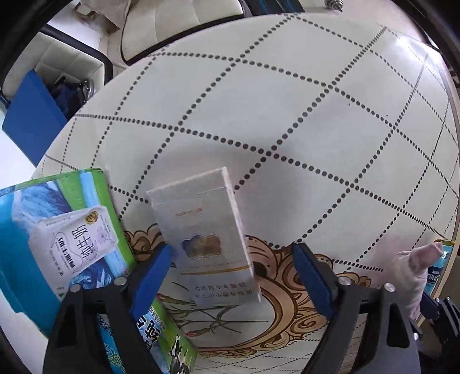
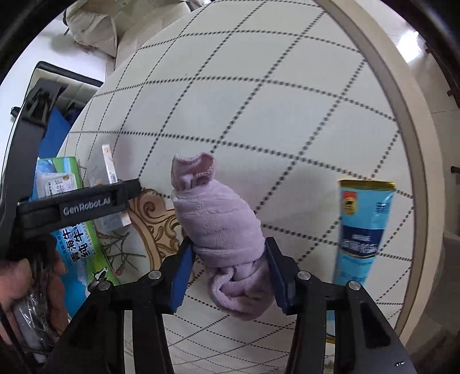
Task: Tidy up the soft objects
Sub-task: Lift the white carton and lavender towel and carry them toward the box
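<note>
Right gripper: I am holding my right gripper closed around the rolled purple towel, both blue pads pressing into its lower half.
Towel: it is sitting between my fingers with its open, frilled end pointing away from me, over the table; whether it is resting on the table or lifted off it I cannot tell. In the left wrist view the towel is showing at the far right, near the table's rim.
Left gripper: I am keeping my left gripper wide open, its blue pads well apart and gripping nothing.
Cigarette pack: the grey cigarette pack is lying flat on the table between my left fingers, nearer the left pad; whether it is touching that pad I cannot tell. It is lying on the gold scroll pattern printed on the table.
Milk carton: the green and blue milk carton is lying to the left of the cigarette pack, partly under my left finger.
Blue packet: a blue packet with a gold top is standing to the right of the towel, close to the table's rim.
Table: it is round, cream, crossed by dotted lines.
Chairs: cream cushioned chairs are standing beyond the table's far edge.
Blue box: a blue box is sitting on one chair, left of the table.
</note>
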Action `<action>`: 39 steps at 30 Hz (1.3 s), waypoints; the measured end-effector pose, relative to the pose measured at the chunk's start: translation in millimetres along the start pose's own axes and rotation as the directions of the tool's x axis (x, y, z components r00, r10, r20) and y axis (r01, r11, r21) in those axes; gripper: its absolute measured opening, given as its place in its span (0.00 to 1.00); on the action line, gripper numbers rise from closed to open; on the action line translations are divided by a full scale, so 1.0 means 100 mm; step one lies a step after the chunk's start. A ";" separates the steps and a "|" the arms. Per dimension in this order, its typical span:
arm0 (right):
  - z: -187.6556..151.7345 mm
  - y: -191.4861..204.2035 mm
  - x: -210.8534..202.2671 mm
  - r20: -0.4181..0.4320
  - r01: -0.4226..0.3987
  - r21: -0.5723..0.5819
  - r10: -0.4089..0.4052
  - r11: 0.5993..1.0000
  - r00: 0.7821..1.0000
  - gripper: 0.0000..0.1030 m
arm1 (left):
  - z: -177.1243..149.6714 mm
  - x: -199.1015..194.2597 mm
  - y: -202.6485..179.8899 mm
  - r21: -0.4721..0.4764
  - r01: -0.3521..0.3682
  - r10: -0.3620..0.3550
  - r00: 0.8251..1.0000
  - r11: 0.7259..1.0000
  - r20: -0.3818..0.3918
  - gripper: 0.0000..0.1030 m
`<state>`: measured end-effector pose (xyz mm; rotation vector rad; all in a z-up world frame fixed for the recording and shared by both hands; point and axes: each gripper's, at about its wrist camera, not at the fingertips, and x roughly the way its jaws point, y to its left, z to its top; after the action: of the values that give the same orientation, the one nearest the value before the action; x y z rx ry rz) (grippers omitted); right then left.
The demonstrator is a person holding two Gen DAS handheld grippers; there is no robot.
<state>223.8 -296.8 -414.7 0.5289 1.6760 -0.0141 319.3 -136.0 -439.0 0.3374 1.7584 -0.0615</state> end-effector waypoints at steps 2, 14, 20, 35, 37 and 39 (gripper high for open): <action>0.00 -0.03 -0.02 0.005 -0.004 0.008 0.004 1.000 1.000 0.50 | -0.02 -0.05 0.00 0.005 -0.020 0.020 0.999 1.000 0.025 0.54; 0.00 -0.01 -0.11 0.013 -0.007 -0.013 0.007 1.000 1.000 0.50 | -0.15 -0.29 -0.16 0.043 0.003 -0.006 0.997 0.999 0.072 0.48; -0.03 -0.03 -0.16 0.017 -0.015 -0.012 0.016 1.000 1.000 0.50 | -0.01 -0.03 -0.05 -0.013 -0.010 0.009 1.000 1.000 -0.023 0.70; -0.06 -0.10 -0.27 0.031 -0.024 -0.006 0.024 1.000 0.999 0.50 | -0.09 0.17 -0.08 -0.025 0.177 -0.178 0.982 0.984 -0.058 0.72; -0.06 -0.12 -0.26 0.028 -0.025 0.000 0.025 1.000 0.999 0.50 | -0.06 0.16 -0.04 -0.066 0.184 -0.187 0.982 0.981 -0.034 0.71; -0.06 -0.14 -0.25 0.028 -0.020 0.000 0.020 1.000 0.999 0.50 | -0.02 0.18 0.04 -0.089 0.161 -0.163 0.987 0.983 -0.007 0.58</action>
<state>215.5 -315.5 -393.7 0.5429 1.6430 -0.0077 314.8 -128.0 -455.3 0.1303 1.7940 -0.0981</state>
